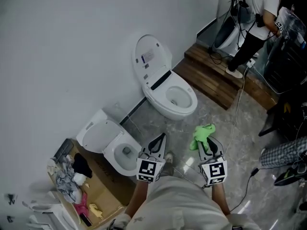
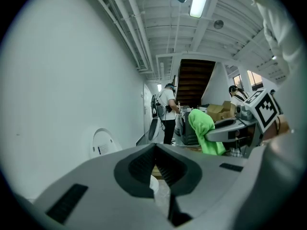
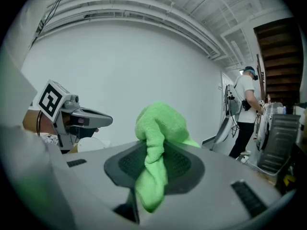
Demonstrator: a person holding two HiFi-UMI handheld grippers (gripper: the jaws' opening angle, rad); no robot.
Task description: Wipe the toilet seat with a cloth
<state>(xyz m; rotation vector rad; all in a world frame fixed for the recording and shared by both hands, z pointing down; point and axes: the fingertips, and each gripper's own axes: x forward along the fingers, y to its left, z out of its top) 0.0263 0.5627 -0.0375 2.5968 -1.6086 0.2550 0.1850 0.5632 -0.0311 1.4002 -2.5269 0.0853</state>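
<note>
The toilet seat [image 1: 194, 101] rings the bowl of the toilet at the centre of the head view, its lid [image 1: 151, 59] tipped up against the white wall. It is well apart from both grippers, and nothing touches it. A second toilet [image 1: 108, 143] stands at lower left, closer to the person, just beside an open cardboard box [image 1: 103, 188] of odds and ends. Which of the two is meant cannot be told for certain.

The right gripper [image 1: 207, 145], at lower centre, has its jaws clamped on a green cloth [image 1: 202, 134]. The cloth bunches up above the tips, and a tail hangs out below them. The left gripper [image 1: 159, 140] sits just beside it, jaws pressed together with nothing between them.

The step in hand looks like carrying the cloth to the seat. To do it well, I would hold the clamp firm and come down on the ring at a shallow tilt, so that the loose bunch meets the plastic before the jaw tips do. Then I would sweep round the ring in one pass, keeping the left gripper clear of the raised lid.
</note>
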